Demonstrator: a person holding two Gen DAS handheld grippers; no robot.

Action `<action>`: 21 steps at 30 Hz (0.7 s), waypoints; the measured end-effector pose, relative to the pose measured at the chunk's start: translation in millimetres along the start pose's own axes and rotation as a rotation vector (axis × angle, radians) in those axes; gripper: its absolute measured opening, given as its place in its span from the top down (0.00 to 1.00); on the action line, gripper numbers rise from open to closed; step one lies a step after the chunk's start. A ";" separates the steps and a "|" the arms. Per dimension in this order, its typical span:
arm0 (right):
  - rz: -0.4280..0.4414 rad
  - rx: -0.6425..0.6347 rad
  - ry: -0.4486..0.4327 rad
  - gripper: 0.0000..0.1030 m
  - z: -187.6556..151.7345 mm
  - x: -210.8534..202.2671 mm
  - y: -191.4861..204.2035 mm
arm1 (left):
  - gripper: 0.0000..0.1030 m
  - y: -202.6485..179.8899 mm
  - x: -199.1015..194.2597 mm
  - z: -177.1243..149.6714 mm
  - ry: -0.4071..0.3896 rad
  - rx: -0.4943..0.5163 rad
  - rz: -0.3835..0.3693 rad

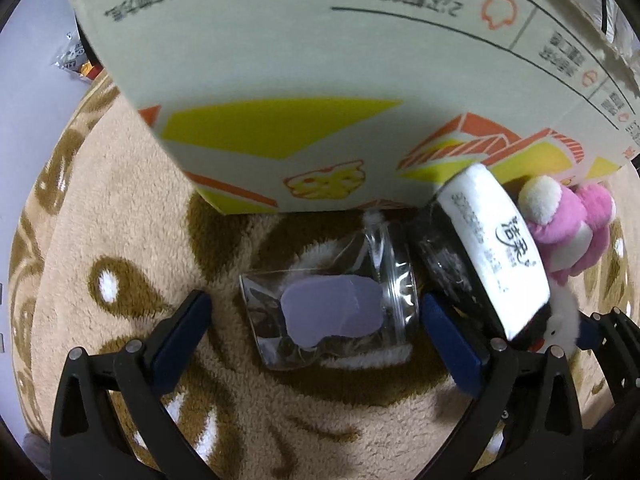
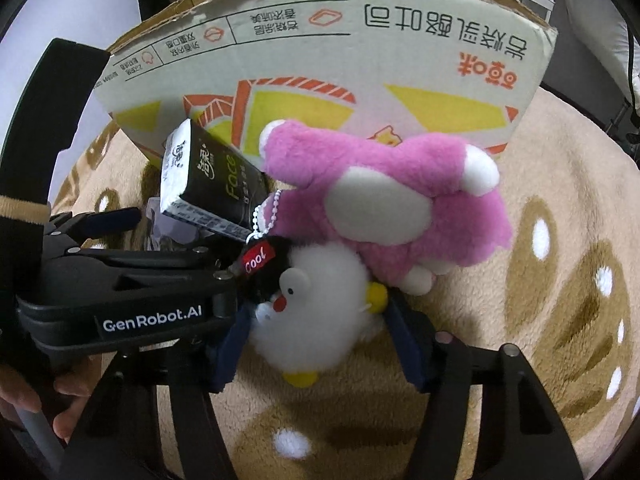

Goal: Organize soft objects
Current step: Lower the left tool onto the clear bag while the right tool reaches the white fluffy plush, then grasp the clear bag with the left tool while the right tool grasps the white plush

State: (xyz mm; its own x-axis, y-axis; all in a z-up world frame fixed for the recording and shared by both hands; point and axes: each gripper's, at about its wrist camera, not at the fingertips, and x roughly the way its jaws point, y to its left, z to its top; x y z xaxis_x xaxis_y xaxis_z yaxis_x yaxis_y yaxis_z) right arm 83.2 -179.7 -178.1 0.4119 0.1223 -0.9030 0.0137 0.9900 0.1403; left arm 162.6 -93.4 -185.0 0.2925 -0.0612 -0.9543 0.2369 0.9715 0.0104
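Two tongs, two soft targets
Right tongs squeeze the white plush chick; left tongs, wide open, straddle the bagged purple pad: close gently.

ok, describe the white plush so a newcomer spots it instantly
Start at the printed cardboard box on the beige rug. In front lies a pink plush; the white plush sits just below it. Only it has a red beak, yellow feet and a red "Cool" tag.

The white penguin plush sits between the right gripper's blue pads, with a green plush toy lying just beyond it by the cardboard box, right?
Not quite: the plush toy beyond the white penguin plush is pink, not green, as the right wrist view shows. The rest holds: the penguin lies between the right gripper's blue pads, and the pink toy lies by the cardboard box.
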 end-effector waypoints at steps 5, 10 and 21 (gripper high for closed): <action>0.004 -0.019 -0.007 0.47 2.5 2.6 2.8 | 0.02 7.1 0.9 4.6 -0.002 0.000 -0.004; 0.014 -0.020 -0.005 0.52 6.2 5.5 5.0 | 0.11 20.1 -8.3 -2.2 -0.010 -0.015 -0.005; 0.071 0.002 -0.002 0.78 7.6 -3.0 -3.6 | 0.27 27.9 -22.5 -9.6 -0.033 -0.027 -0.008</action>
State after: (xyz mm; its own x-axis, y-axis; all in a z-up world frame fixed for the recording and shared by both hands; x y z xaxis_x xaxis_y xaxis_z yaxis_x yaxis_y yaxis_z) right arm 88.9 -184.2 -172.8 0.4139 0.1922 -0.8898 -0.0134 0.9786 0.2052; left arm 153.8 -62.7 -166.0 0.3214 -0.0766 -0.9439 0.2144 0.9767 -0.0062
